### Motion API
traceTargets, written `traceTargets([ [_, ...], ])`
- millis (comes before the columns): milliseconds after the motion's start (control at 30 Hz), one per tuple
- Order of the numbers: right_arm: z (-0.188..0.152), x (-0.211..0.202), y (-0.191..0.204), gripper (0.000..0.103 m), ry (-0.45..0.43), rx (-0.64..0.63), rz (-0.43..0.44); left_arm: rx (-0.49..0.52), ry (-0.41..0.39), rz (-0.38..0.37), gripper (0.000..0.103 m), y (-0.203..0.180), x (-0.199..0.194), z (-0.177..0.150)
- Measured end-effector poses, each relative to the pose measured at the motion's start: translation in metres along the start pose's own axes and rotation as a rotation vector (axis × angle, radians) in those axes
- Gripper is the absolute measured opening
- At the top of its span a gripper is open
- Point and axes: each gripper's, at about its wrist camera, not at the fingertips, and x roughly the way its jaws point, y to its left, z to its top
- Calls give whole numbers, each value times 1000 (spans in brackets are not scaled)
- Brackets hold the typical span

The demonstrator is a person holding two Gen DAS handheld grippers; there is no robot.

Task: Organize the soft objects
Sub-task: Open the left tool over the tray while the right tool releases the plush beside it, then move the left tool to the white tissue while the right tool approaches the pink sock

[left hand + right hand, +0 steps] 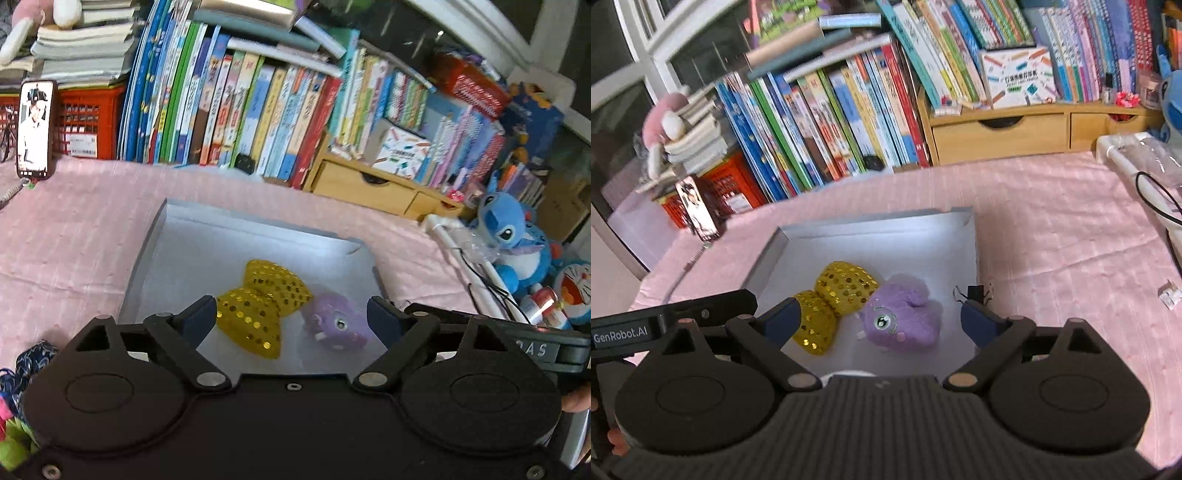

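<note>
A shallow grey box (207, 236) (871, 229) lies on the pink cloth. Inside it rest a yellow sequined bow (258, 306) (834, 295) and, to its right, a purple plush toy (338, 325) (905, 317) with one round eye. My left gripper (291, 314) hovers over the near edge of the box, jaws wide open, nothing touching its pads. My right gripper (881, 314) hangs likewise above the box, open, with the bow and plush seen between its blue fingertips (975, 317) but apart from them. The other gripper's black body (676, 321) shows at the left.
A row of upright books (236, 110) (827, 122) and a wooden drawer unit (369, 184) (1001, 133) line the back. A phone (35, 129) leans on a red crate (88, 122). Blue plush toys (513, 236) and a white cable strip (1126, 162) sit right. Dark blue fabric (29, 358) lies left.
</note>
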Motion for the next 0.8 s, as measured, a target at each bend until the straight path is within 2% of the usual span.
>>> traceTargets([
  [233, -27, -34, -3, 98, -98, -4, 12, 69, -91, -21, 92, -10, -30, -36],
  [467, -59, -60, 2, 100, -189, -67, -26, 111, -162, -12, 93, -12, -53, -67],
  [800, -117, -79, 14, 100, -311, -222, -98, 186, -228, -4, 96, -11, -69, -119],
])
